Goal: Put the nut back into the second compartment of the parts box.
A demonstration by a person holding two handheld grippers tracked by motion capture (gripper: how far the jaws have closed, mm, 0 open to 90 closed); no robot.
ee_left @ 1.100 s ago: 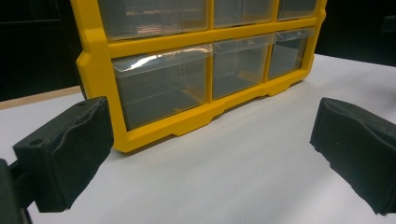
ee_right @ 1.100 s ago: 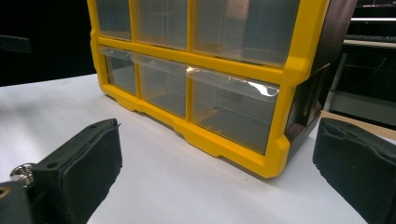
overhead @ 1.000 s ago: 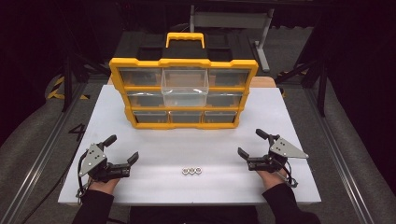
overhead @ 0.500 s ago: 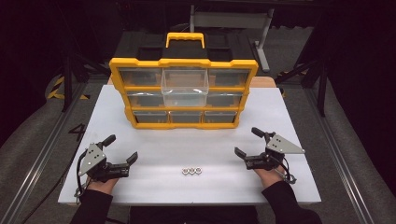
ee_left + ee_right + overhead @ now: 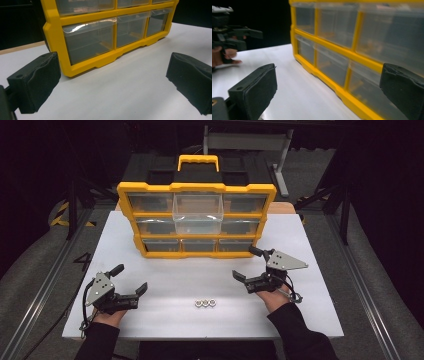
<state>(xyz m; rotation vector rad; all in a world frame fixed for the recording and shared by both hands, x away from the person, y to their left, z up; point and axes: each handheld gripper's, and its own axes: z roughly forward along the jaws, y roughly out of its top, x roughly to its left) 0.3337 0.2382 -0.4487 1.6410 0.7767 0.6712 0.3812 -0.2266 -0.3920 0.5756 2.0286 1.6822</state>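
A yellow organizer (image 5: 196, 237) with clear drawers stands at the back of the white table (image 5: 310, 250). Its top middle drawer (image 5: 197, 214) is pulled out. Three small metal nuts (image 5: 205, 303) lie in a row near the front edge. My left gripper (image 5: 131, 277) rests open at the front left, with nothing between its jaws. My right gripper (image 5: 244, 263) is open just right of the nuts, near the organizer's lower right corner. In the left gripper view, the left gripper (image 5: 112, 82) faces the organizer's bottom drawers (image 5: 90, 40). In the right gripper view, the right gripper (image 5: 327, 92) points along the organizer's front (image 5: 352, 52).
Dark floor and metal rails (image 5: 45, 285) surround the table. A black stand (image 5: 240, 140) rises behind the organizer. In the right gripper view the other hand and its gripper (image 5: 229, 32) show far off.
My right gripper has moved left and a little toward the organizer. The left gripper and the nuts have stayed where they were.
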